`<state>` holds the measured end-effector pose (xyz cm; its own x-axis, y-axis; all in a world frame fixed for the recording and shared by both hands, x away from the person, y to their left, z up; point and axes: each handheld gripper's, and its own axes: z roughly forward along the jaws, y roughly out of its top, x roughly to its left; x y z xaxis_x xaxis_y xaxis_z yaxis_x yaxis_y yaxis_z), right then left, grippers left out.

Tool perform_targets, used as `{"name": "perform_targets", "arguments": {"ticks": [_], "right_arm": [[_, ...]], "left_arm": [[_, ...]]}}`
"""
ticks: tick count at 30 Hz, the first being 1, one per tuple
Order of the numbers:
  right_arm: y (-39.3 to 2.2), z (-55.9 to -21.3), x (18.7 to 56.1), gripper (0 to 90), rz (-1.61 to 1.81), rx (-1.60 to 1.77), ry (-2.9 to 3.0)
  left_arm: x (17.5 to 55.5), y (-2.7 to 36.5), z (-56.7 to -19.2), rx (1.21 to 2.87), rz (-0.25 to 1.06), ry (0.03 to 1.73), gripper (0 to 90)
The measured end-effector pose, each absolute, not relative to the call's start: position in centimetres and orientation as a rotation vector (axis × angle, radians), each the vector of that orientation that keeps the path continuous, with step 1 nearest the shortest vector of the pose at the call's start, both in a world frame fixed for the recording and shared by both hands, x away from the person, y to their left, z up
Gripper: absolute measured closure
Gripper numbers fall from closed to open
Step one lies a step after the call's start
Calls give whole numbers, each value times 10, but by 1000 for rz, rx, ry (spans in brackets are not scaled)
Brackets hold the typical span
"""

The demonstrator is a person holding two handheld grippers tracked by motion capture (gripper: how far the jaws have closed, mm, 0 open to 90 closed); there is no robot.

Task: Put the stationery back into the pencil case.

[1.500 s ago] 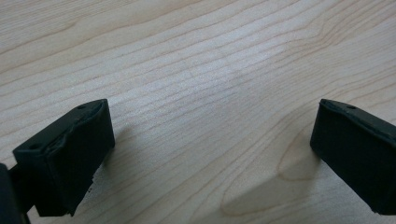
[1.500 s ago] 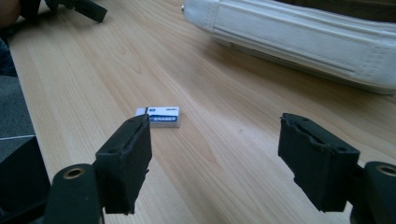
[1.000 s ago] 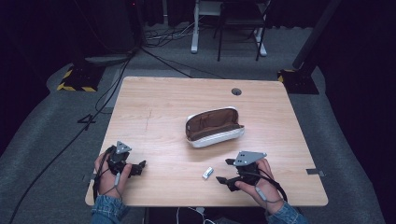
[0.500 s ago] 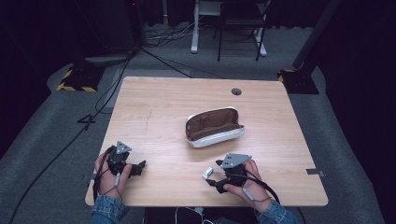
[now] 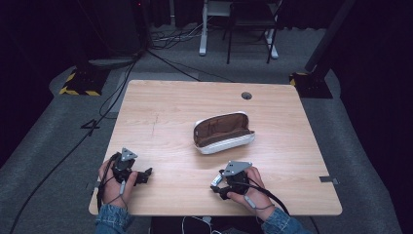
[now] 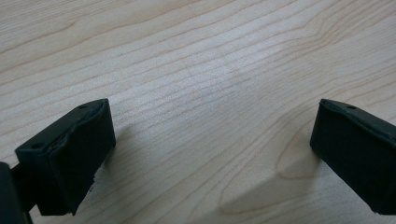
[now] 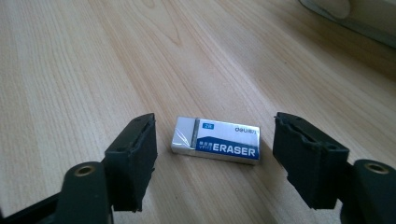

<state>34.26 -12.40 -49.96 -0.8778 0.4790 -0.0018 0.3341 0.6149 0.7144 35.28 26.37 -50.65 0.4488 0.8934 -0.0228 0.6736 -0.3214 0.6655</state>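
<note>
I see the right gripper (image 5: 217, 185) low over the near edge of the table (image 5: 165, 107), held in the person's right hand (image 5: 251, 187). In the right gripper view the eraser (image 7: 215, 140) lies flat on the wood between the two black jaws — a narrow gap shows on each side, so neither pad presses on it. The jaws have just been closing around it; I log them as apart, not clamped. The eraser's label faces up, its long side running across from jaw to jaw.

Left gripper (image 5: 142, 174) sits near the table's near left corner, well apart from the eraser. Its own view shows bare wood between wide-spread jaws — nothing held.

The open brown-lined case (image 5: 223, 132) rests mid-table, beyond the right gripper.
</note>
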Motion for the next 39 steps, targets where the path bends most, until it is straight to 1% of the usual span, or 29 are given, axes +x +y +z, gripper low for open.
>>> {"name": "perform_targets", "arguments": {"ticks": [2, 3, 7, 20, 24, 39], "right_arm": [[-124, -500, 343, 336, 1111, 669, 2641], [-123, -499, 342, 385, 1116, 659, 2641], [-123, -499, 341, 467, 1119, 645, 2643], [-123, -496, 341, 478, 1138, 630, 2650], [-125, -488, 342, 478, 1178, 641, 2647], [-141, -444, 352, 478, 1285, 685, 2561]], "left_arm": [[353, 264, -506, 2096, 471, 1306, 5], [353, 264, -506, 2096, 471, 1306, 4], [353, 264, -506, 2097, 471, 1305, 4], [353, 264, -506, 2096, 471, 1306, 4], [353, 264, -506, 2096, 471, 1306, 4], [353, 264, -506, 2096, 471, 1306, 4]]}}
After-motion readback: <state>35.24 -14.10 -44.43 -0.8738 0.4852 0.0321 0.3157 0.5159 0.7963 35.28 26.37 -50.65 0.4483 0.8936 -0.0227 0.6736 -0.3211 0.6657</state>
